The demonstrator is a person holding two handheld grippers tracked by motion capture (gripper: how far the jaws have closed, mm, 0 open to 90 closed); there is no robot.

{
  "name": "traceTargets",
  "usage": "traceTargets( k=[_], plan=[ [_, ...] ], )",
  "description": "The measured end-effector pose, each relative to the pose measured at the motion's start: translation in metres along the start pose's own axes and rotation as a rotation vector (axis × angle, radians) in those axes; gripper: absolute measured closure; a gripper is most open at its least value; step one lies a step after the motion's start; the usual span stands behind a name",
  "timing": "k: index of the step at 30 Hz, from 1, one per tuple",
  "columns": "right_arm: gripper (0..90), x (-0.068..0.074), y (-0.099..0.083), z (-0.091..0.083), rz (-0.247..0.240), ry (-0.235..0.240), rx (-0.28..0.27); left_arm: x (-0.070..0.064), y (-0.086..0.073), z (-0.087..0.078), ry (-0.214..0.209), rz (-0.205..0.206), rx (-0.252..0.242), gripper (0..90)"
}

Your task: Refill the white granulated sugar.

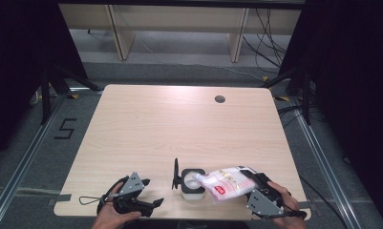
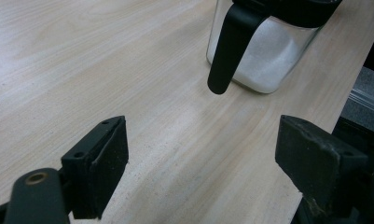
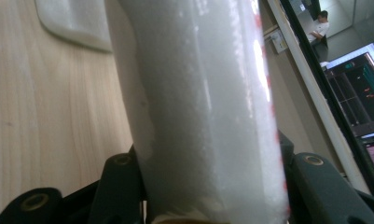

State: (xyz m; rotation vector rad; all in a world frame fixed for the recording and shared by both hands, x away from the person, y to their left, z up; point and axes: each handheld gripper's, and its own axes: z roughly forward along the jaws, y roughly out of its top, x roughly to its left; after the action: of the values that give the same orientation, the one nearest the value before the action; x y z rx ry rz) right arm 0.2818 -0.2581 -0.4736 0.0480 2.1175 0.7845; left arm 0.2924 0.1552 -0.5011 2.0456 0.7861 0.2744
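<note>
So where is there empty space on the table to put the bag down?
Most of the table is bare: the whole far half up to the round hole, plus the left side beyond the left gripper. It is crowded along the near edge, where the jar, the tilted bag and the right gripper bunch together.

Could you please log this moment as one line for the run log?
right gripper: shut on bag, tipped over jar | left gripper: open, idle on table | jar: lid open, white grains inside

The pouch [image 3: 203, 107] hides the right gripper's [image 3: 212, 196] jaw pads
</note>
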Motion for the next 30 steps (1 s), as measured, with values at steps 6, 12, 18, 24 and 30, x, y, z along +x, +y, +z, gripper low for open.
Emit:
traceTargets(
  k=[6,12,18,24,30],
  plan=[
    [55.0,-0.005,-0.001,0.001,0.017,0.0,-0.03,-0.001,0.0,0.0,0.003,-0.026,0.007,16.7],
    [55.5,-0.011,-0.011,0.009,0.126,0.033,-0.067,-0.001,0.0,0.0,0.003,-0.027,0.01,16.7],
    [56.4,-0.017,-0.023,0.02,0.263,0.084,-0.106,-0.001,-0.001,0.001,0.002,-0.026,0.0,16.7],
    [57.1,-0.024,-0.04,0.025,0.412,0.095,-0.152,0.002,0.001,-0.001,0.006,0.01,0.022,16.7],
    [57.1,-0.026,-0.05,0.023,0.499,0.082,-0.169,-0.001,0.0,-0.001,0.008,-0.024,0.005,16.7]
  ],
)
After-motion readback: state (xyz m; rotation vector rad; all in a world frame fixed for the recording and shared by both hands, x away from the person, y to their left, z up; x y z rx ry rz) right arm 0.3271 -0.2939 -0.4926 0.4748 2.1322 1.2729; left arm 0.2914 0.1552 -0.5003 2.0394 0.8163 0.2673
